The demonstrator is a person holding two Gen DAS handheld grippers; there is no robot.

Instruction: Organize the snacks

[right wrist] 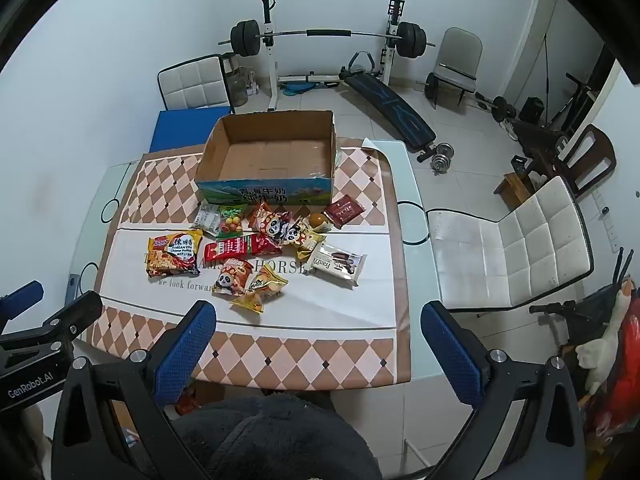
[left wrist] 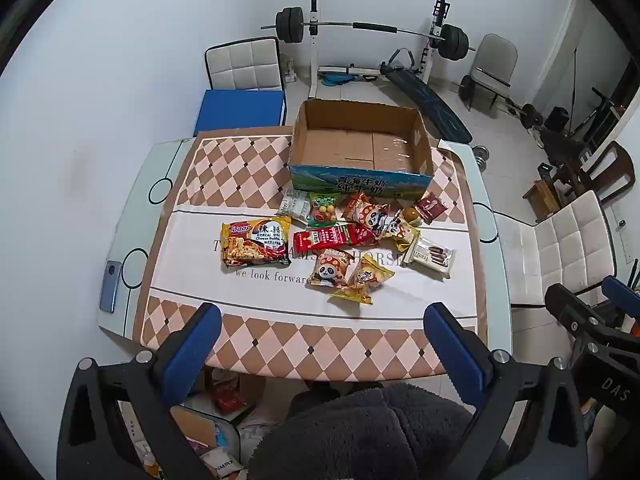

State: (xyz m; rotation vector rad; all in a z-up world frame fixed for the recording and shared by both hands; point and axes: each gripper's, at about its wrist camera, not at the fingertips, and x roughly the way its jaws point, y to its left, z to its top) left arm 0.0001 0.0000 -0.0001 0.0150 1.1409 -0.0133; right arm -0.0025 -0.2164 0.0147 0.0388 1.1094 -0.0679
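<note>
An empty open cardboard box stands at the far side of the table. Several snack packets lie in front of it: a yellow noodle pack, a long red packet, a panda packet, a yellow cookie bag, a wafer pack. My left gripper and right gripper are open and empty, held above the table's near edge.
A checkered cloth covers the glass table. A phone lies at its left edge. White chairs stand right and behind. A weight bench and barbell rack fill the back of the room.
</note>
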